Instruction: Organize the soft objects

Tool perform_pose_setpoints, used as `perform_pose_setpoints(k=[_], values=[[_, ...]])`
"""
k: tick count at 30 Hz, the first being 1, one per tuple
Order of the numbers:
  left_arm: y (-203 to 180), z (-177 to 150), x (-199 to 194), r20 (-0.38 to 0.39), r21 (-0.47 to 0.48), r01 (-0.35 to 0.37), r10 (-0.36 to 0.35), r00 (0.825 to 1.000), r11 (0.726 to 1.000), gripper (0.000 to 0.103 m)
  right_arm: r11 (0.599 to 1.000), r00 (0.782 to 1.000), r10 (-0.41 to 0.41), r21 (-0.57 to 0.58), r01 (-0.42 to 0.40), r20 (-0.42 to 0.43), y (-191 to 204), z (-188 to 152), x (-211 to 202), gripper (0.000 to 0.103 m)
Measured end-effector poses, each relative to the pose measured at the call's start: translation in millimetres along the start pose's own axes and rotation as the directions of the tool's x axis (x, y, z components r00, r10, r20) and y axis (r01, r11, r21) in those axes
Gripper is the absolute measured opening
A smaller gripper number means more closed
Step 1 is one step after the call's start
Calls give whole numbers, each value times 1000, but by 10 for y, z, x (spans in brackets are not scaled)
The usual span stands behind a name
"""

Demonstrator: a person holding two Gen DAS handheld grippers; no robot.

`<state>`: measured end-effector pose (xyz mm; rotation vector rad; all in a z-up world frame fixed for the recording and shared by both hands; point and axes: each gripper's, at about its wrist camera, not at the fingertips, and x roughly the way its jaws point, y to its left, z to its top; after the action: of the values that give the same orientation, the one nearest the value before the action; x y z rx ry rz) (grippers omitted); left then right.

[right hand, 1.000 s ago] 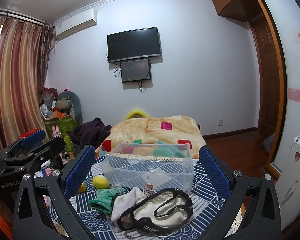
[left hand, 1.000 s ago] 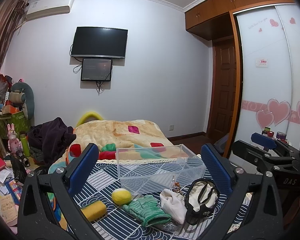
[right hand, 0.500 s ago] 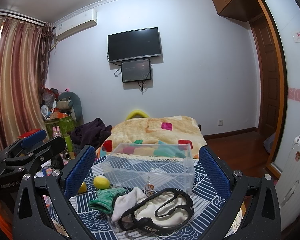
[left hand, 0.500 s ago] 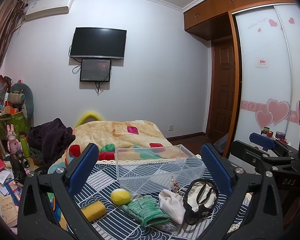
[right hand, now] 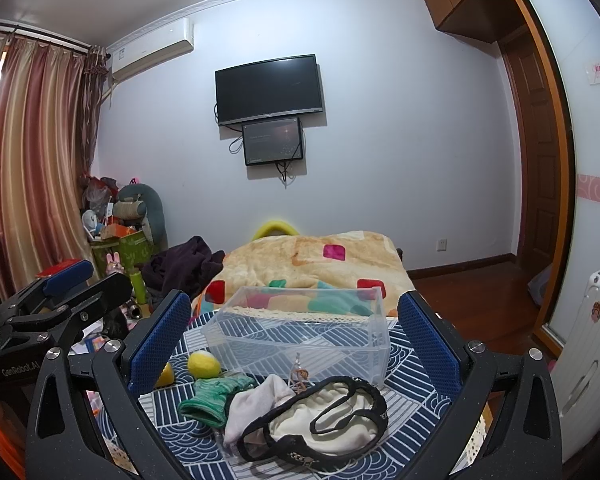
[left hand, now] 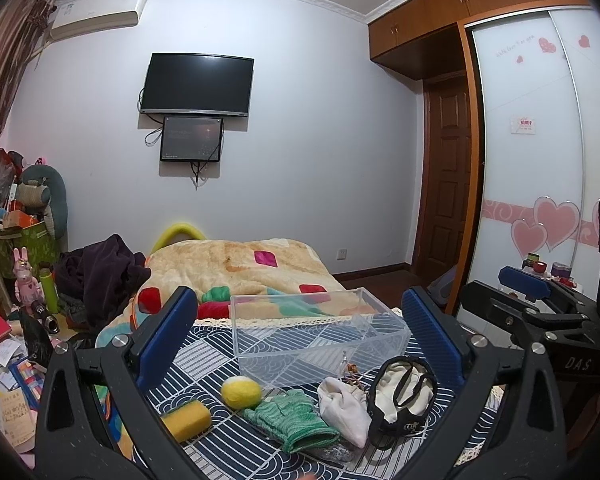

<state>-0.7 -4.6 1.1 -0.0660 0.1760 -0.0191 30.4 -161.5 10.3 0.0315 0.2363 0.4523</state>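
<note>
A clear plastic box (left hand: 320,332) (right hand: 300,328) stands empty on the blue patterned cloth (left hand: 204,354). In front of it lie a yellow ball (left hand: 241,392) (right hand: 204,364), a yellow sponge (left hand: 186,420), a green glove (left hand: 296,420) (right hand: 214,394), a white cloth (left hand: 344,406) (right hand: 256,408) and a cream eye mask with black trim (left hand: 404,392) (right hand: 320,420). My left gripper (left hand: 300,320) is open and empty above them. My right gripper (right hand: 294,316) is open and empty, nearest the eye mask.
A bed with an orange blanket (left hand: 240,268) lies behind the box. Dark clothes (left hand: 100,272) and clutter sit at the left. A wardrobe with heart decals (left hand: 540,200) and a white suitcase (right hand: 588,344) stand at the right.
Both grippers have barely moved; the view drifts very slightly. Nothing was grasped or released.
</note>
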Motion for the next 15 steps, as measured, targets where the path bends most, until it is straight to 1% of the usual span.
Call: perform_pose_setpoints(k=[2,4,7,10,12,14,15], values=[[15,-13,17,-12,-11,13,-13,1000,1000,103,1000,1000,0,4,1,-7,-8,5,3,103],[42,-50,50,-30,-26,9,-10,1000,1000,103,1000,1000,-22,14,22,-14,-39,-12,28,103],[105,-143,119,-65,-29,-10,8,998,1000,103,999,998,-29,38,32,-62,-127,-50,97,103],[185,-279,207,-107,-11,-56,55,993,998,103,997,994,-31,61,38,-110,-245,-137,153,103],[261,-372,257,-130,12,-113,114,985,994,102,996,989,-44,66,53,-142,-314,-202,192,103],[344,-452,295,-141,43,-174,178,974,984,97,995,982,-66,68,79,-176,-387,-281,232,103],[390,-476,317,-151,47,-184,189,970,982,94,993,979,-82,70,97,-187,-422,-313,241,103]])
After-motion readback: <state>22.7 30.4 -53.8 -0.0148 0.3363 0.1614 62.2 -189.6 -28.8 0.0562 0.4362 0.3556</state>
